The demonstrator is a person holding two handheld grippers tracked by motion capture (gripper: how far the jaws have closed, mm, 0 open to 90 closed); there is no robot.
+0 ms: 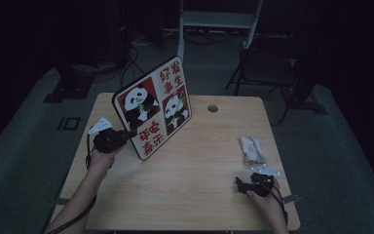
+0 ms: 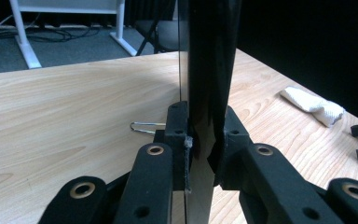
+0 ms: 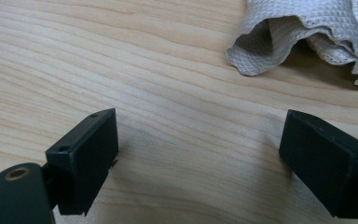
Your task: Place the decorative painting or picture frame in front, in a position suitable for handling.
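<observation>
A flat board with panda pictures and red characters [image 1: 153,108] stands tilted on its lower edge near the table's left side. My left gripper [image 1: 125,135] is shut on the board's lower left edge. In the left gripper view the board's dark edge [image 2: 208,70] rises between the two jaws of my left gripper [image 2: 205,140], which press on it from both sides. My right gripper [image 1: 239,184] rests low at the table's front right, open, with bare wood between its jaws. A crumpled white cloth [image 1: 252,149] lies just beyond it; the right gripper view shows the cloth [image 3: 303,32] ahead of my right gripper [image 3: 200,149].
The wooden table [image 1: 190,185] has a round cable hole [image 1: 213,108] at the back. A small metal clip [image 2: 145,127] lies on the wood beside the board. Beyond the table stand a dark chair [image 1: 268,68] and a white frame [image 1: 219,19].
</observation>
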